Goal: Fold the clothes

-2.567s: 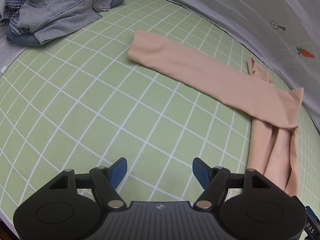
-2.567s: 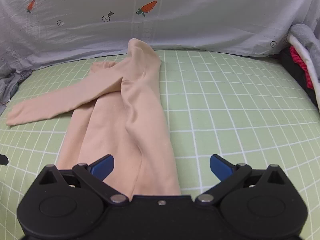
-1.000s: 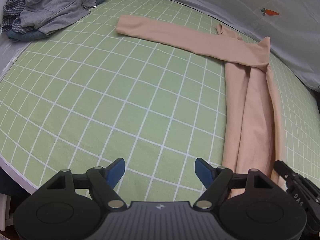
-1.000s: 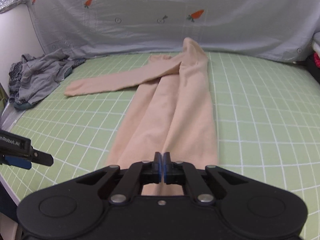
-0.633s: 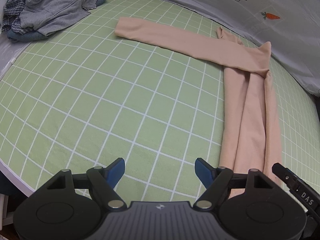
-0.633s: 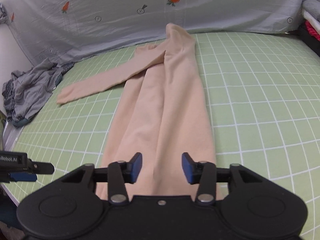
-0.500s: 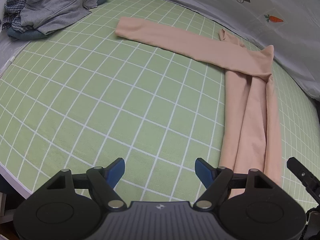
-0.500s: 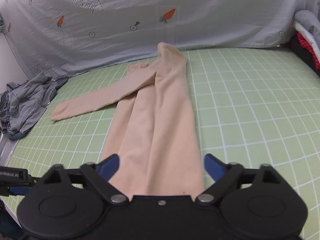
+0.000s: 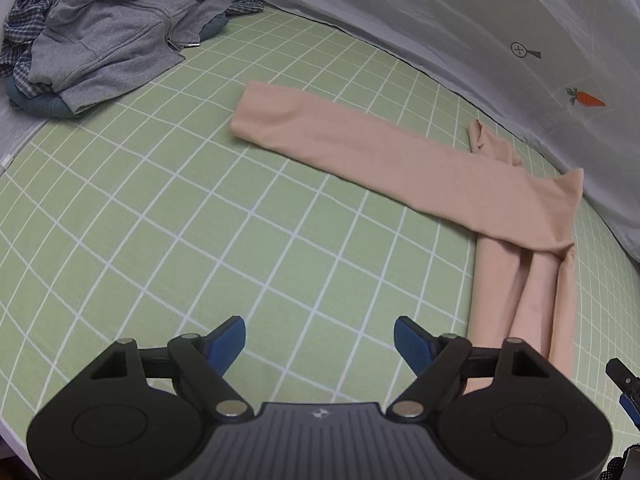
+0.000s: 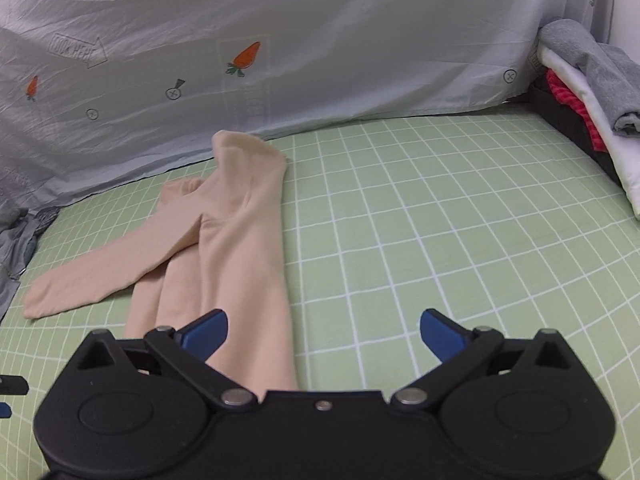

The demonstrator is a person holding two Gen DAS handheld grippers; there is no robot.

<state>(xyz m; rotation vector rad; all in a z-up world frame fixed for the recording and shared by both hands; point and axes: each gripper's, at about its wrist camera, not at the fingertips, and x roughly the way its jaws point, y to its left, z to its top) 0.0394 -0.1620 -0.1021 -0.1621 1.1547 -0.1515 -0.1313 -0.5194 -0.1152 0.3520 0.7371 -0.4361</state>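
Progress: your peach top (image 9: 400, 164) lies narrowed lengthwise on the bed (image 9: 200, 220), one sleeve (image 10: 108, 276) still splayed | left hand-held gripper (image 9: 320, 340) opening, empty | right hand-held gripper (image 10: 324, 330) released beside top | sleeve, cross-folds remain.

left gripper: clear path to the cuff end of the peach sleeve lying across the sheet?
Probably yes. The left gripper has nothing between its opening jaws, and only bare green checked sheet lies between it and the sleeve end.

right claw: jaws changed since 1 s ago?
Yes. The right claw was shut a second ago; now its jaws stand wide apart, empty, above the beige garment and green sheet.
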